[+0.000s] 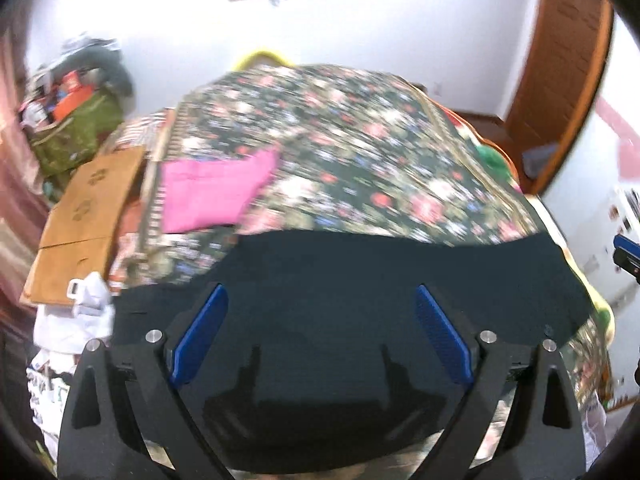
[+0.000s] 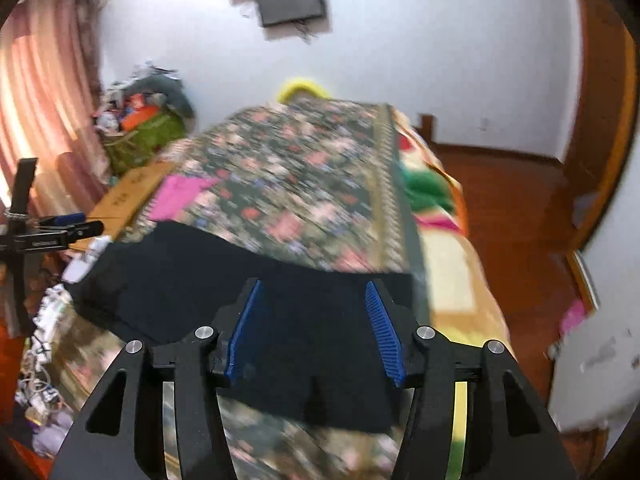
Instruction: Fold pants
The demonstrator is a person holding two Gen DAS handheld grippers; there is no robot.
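Lying flat across the near end of the floral-patterned bedspread [image 1: 340,148], dark navy soft-cloth pants [image 1: 360,280] look light, limp, unlikely to slip. Left gripper [image 1: 320,320] and right gripper [image 2: 314,320] hover over them, fingers spread wide, empty; best hold judged at an edge or corner.

Pants [image 1: 360,280] lie spread across the bed [image 1: 340,140] beneath and ahead of both fingers; a folded cloth [image 1: 212,192] rests beyond, left.

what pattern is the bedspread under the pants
A floral print, pink and red flowers on dark green: the bedspread, clearest in the left wrist view.
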